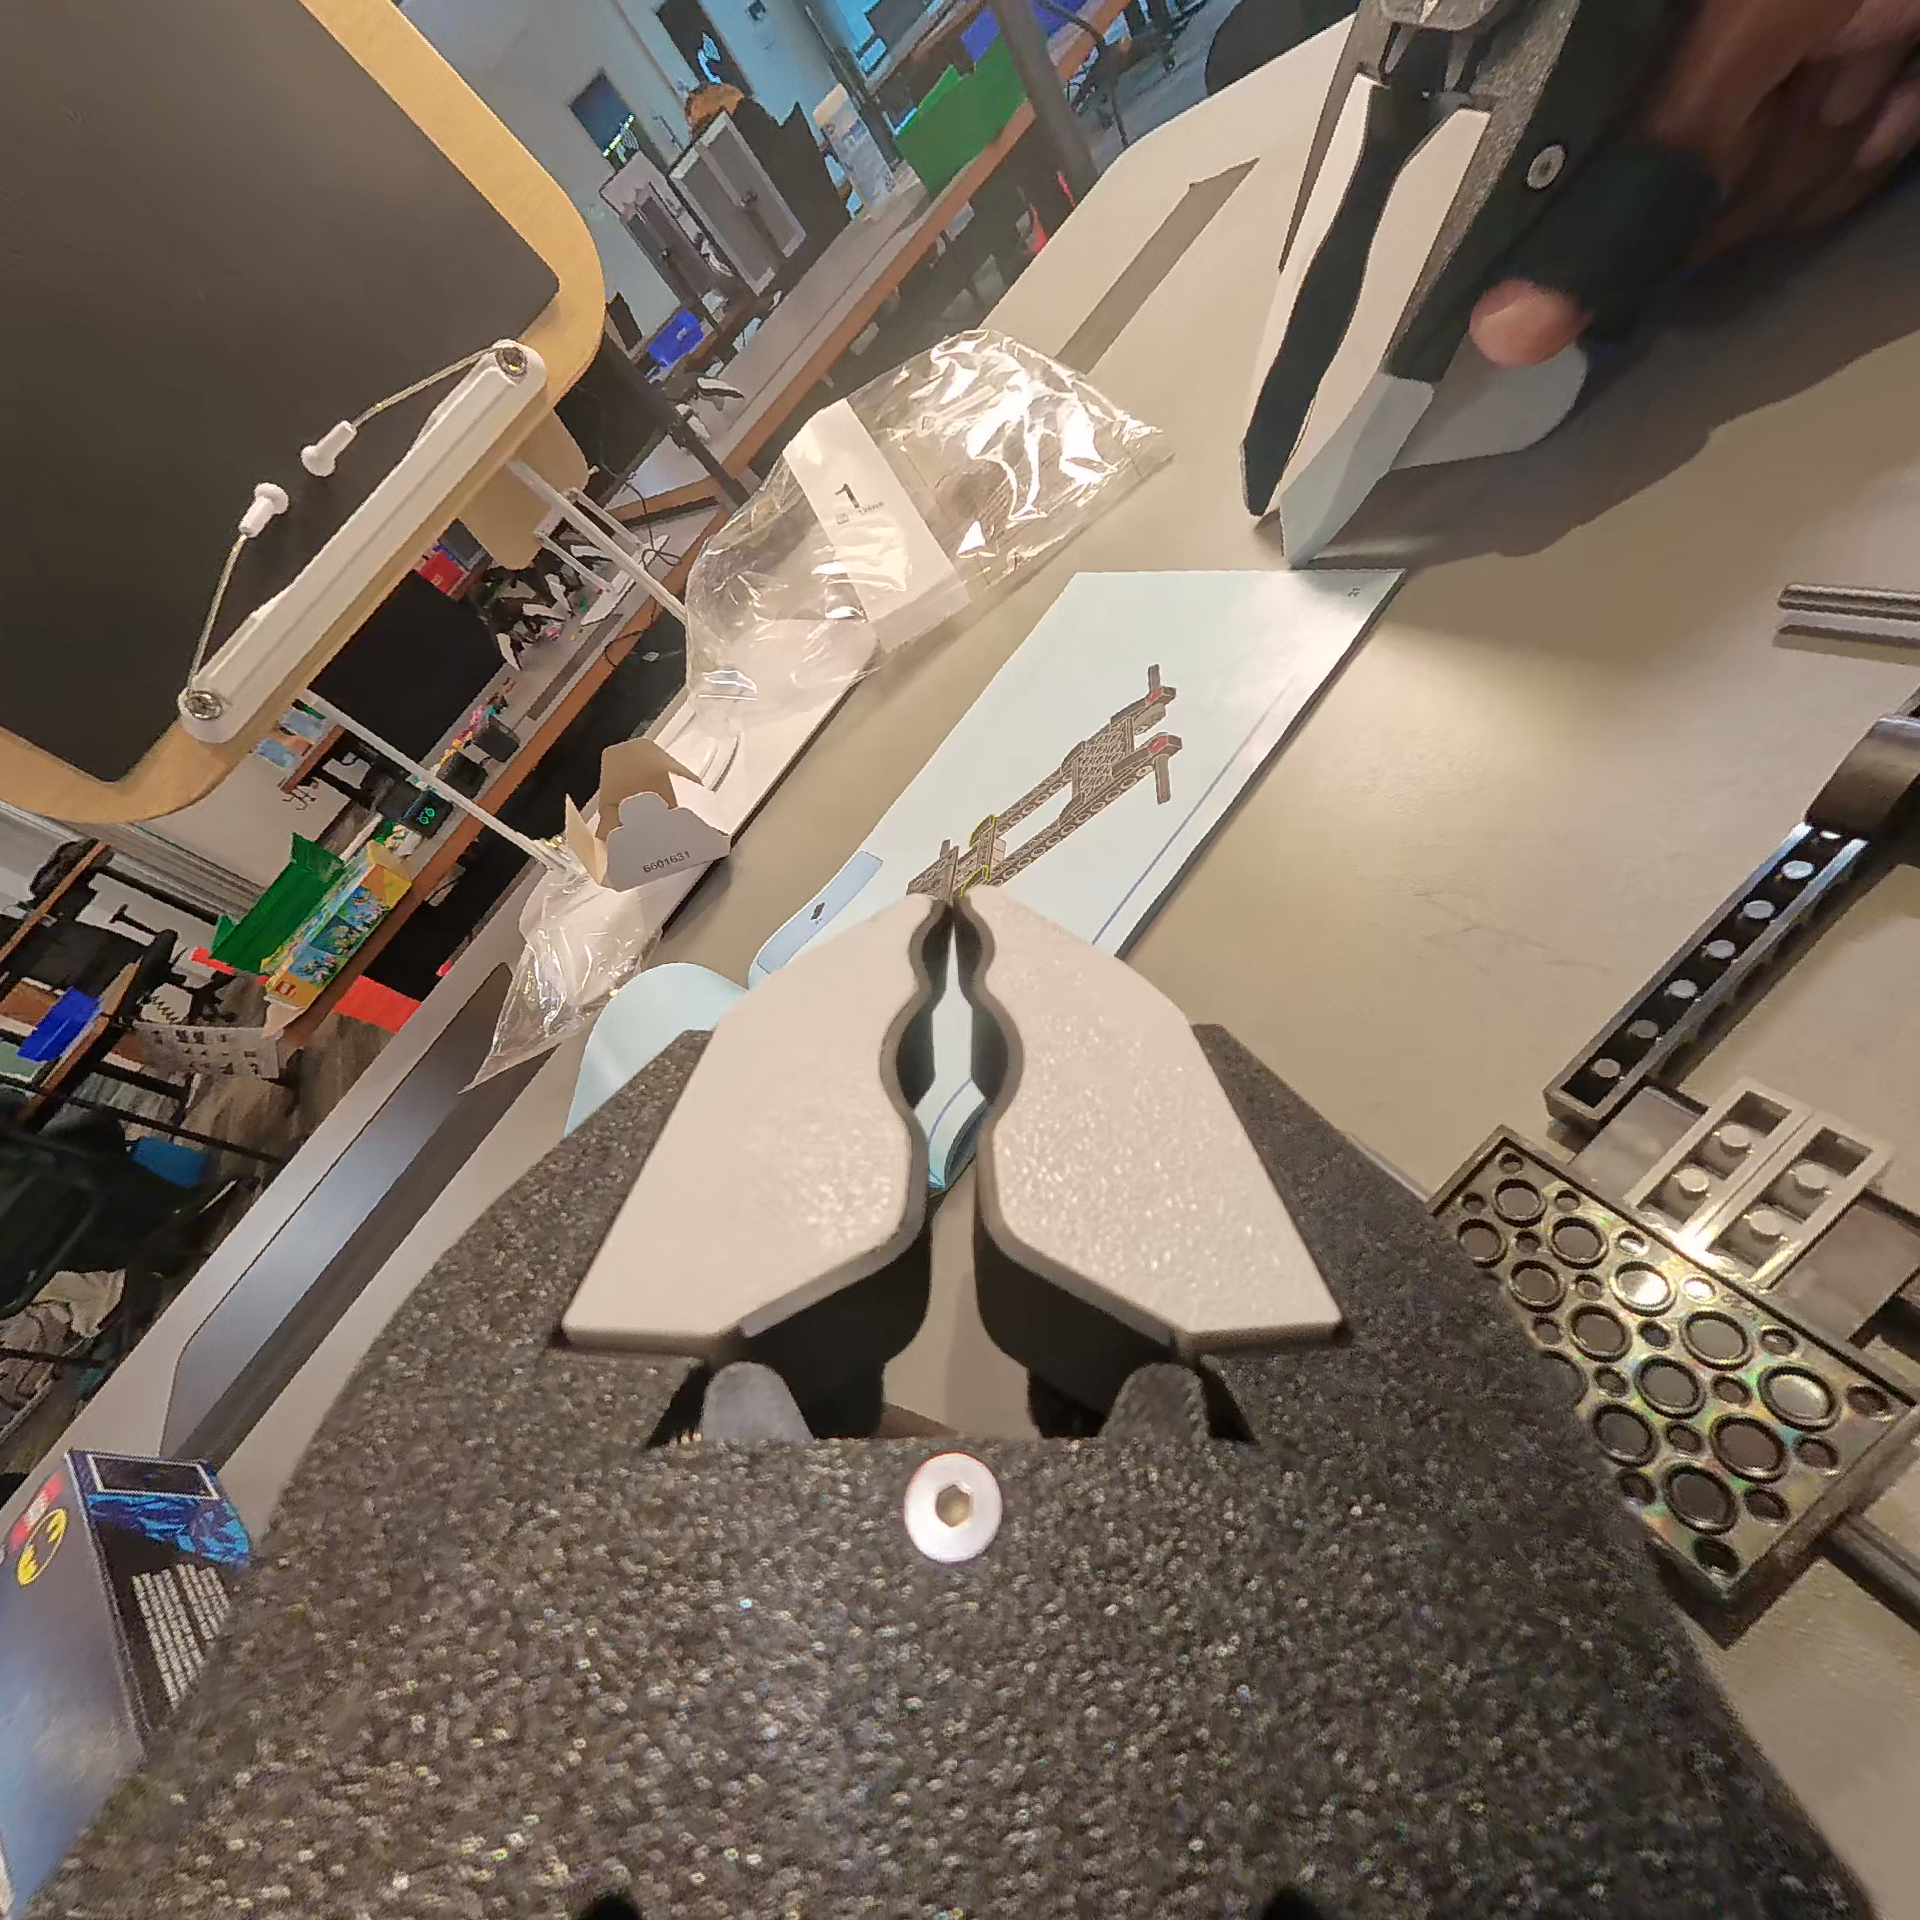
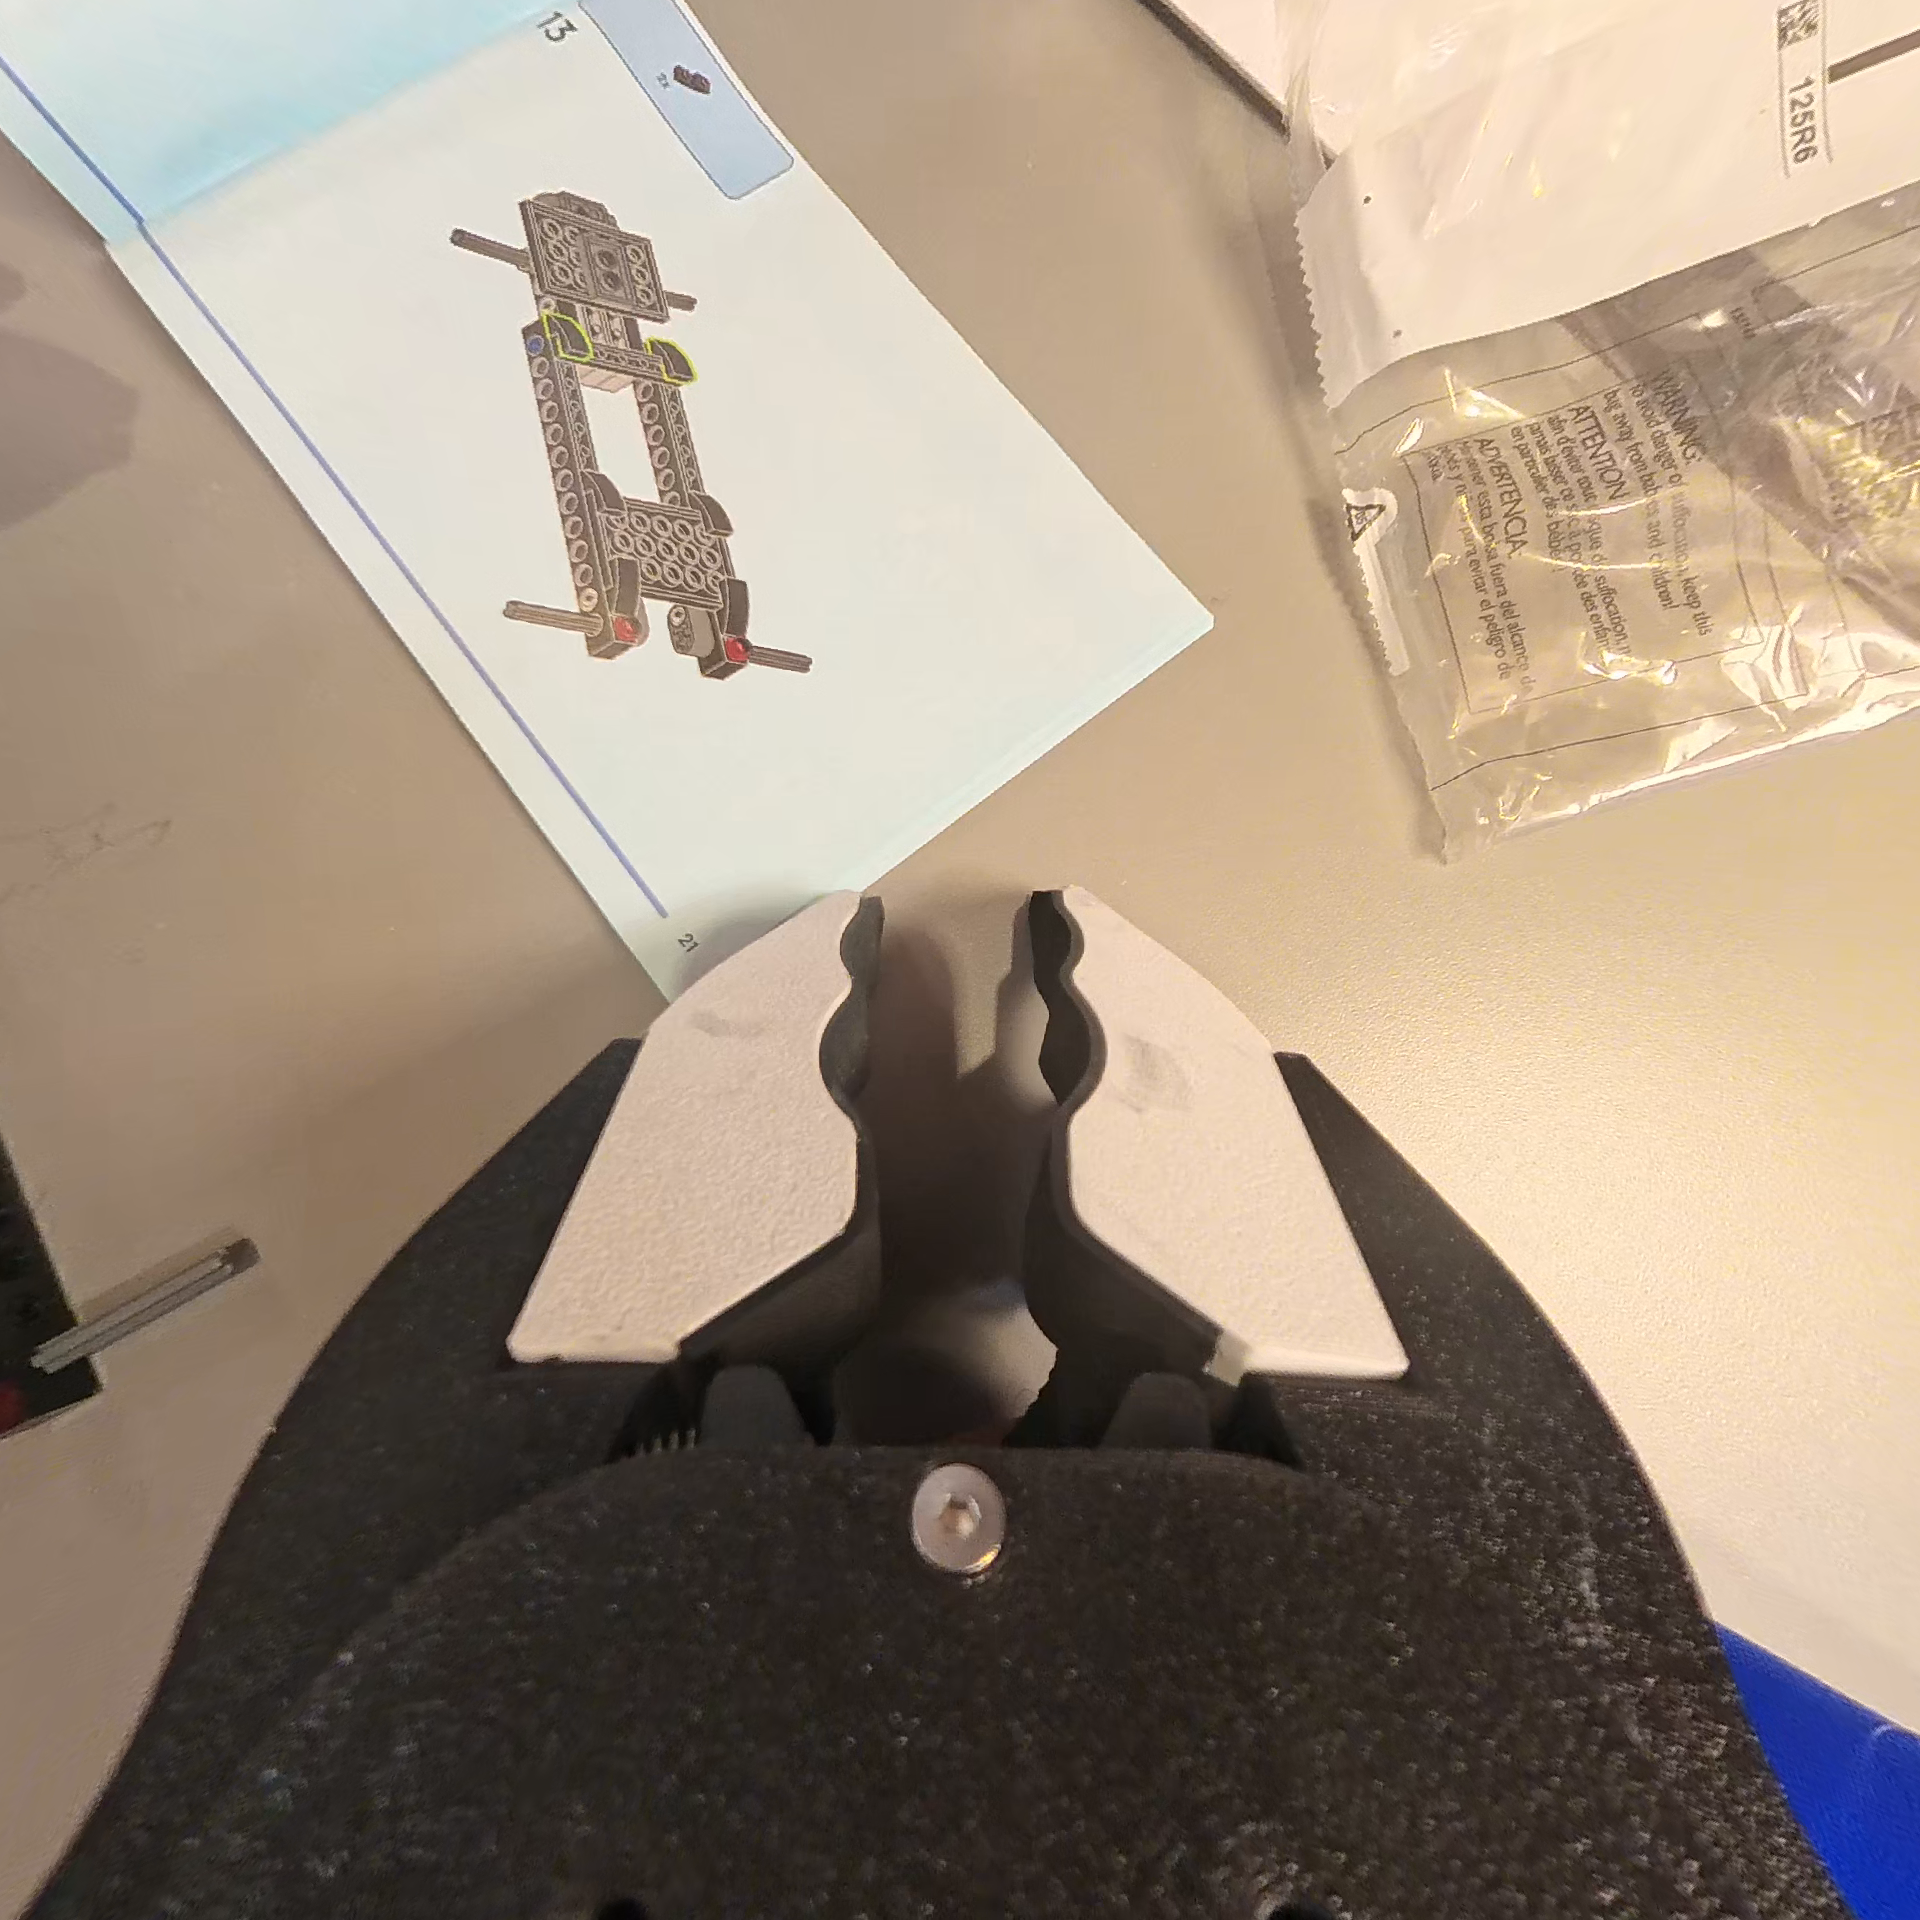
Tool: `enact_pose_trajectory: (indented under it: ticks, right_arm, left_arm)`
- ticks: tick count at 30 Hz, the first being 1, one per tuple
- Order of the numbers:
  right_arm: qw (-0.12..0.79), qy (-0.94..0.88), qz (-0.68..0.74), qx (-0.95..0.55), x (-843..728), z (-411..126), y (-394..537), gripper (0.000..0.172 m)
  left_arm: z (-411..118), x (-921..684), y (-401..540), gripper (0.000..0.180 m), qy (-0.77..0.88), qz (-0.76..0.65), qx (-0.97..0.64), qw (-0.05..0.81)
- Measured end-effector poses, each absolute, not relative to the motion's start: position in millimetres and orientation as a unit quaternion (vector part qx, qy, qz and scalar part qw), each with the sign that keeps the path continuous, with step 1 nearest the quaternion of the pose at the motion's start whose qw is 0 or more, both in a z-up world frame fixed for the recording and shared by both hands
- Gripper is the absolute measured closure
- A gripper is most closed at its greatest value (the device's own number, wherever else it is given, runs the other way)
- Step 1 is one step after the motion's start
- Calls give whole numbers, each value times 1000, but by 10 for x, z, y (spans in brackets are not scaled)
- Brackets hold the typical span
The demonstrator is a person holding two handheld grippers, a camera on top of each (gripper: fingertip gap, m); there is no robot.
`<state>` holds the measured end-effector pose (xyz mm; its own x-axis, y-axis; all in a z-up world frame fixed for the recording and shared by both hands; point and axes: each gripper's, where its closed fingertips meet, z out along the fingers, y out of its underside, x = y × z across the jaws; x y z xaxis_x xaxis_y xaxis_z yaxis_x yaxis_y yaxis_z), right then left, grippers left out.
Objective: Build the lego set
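Observation:
My left gripper [image 1: 951, 912] is shut, its fingertips meeting with nothing visible between them. It hovers low over the near end of an open light-blue instruction booklet [image 1: 1226, 727]. My right gripper [image 2: 954, 914] is open and empty, just above the table at a corner of the same booklet [image 2: 831, 499]. It also shows in the left wrist view [image 1: 1288, 499], held by a hand at the booklet's far corner. A dark grey plate with round holes [image 1: 1662, 1382], a black studded beam [image 1: 1714, 956] and light grey plates [image 1: 1756, 1174] lie to the right of my left gripper.
A crumpled clear plastic bag [image 1: 935, 468] lies beyond the booklet; it shows at the upper right in the right wrist view [image 2: 1662, 499]. A grey axle [image 2: 145, 1299] lies at the left. A dark printed box [image 1: 104, 1590] stands at the near left. The table's edge [image 1: 312, 1226] runs along the left. The gap from one gripper's tips to the other's is roughly 20 centimetres.

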<state>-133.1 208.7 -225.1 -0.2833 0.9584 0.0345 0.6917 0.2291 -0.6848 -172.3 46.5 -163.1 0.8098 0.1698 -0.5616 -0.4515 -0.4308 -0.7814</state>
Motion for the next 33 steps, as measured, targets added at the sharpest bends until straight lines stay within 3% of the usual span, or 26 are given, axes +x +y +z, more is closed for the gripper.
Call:
enact_pose_trajectory:
  ticks: [33]
  right_arm:
    - [237,-751,284,-547,-1329,-2253,2082,145]
  left_arm:
    - [-1721,-1732,448,180,77,242,-821,511]
